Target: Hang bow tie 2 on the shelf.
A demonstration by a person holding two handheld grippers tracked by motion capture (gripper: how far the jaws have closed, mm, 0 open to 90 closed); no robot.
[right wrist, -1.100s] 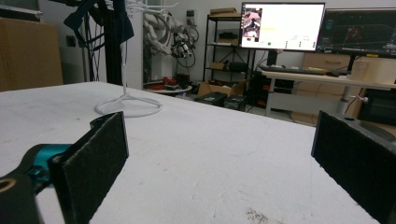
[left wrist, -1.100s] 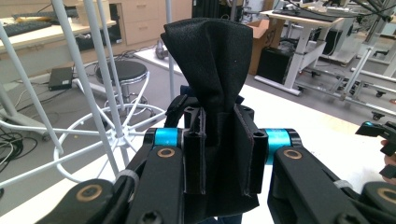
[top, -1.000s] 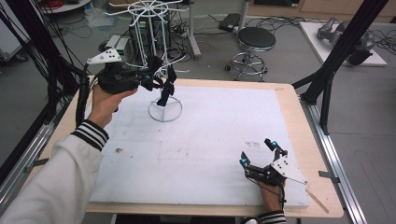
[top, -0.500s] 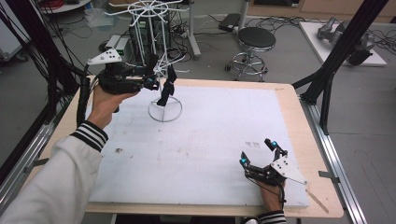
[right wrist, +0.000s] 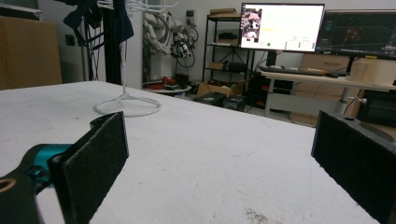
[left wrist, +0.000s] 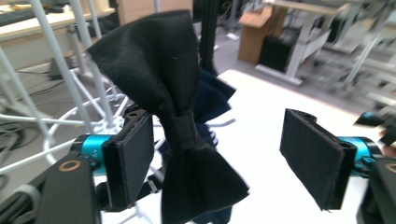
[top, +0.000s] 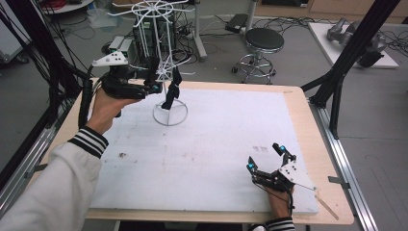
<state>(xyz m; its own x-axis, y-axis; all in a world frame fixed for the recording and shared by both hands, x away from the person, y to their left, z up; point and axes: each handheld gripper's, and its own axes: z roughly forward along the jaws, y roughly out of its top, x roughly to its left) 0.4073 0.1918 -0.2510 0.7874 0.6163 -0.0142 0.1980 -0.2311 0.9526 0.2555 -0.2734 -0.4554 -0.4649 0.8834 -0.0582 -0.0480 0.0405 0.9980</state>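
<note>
A white wire stand [top: 169, 113] rises at the back left of the white sheet [top: 216, 139]. A black bow tie [left wrist: 173, 93] hangs from one of its arms, and a dark blue one [left wrist: 212, 95] hangs behind it. My left gripper [top: 156, 82] is held level at the stand, and its jaws have just been opening. In the left gripper view the left gripper [left wrist: 219, 140] is open: the black bow tie hangs between the pads, close to the left one and well apart from the right one. My right gripper [top: 266, 158] lies open on the sheet at the front right, and the right gripper [right wrist: 219, 140] has nothing between its pads.
The stand's ring base [right wrist: 127, 105] sits on the sheet, far ahead of my right gripper. A black stool [top: 262, 41] stands beyond the table's far edge. Black frame struts [top: 346, 62] slant down past the right back corner. Monitors [right wrist: 282, 25] stand far off.
The left gripper's jaws have spread apart and let go of the black bow tie, which stays hanging on the stand. Neither hand has shifted.
</note>
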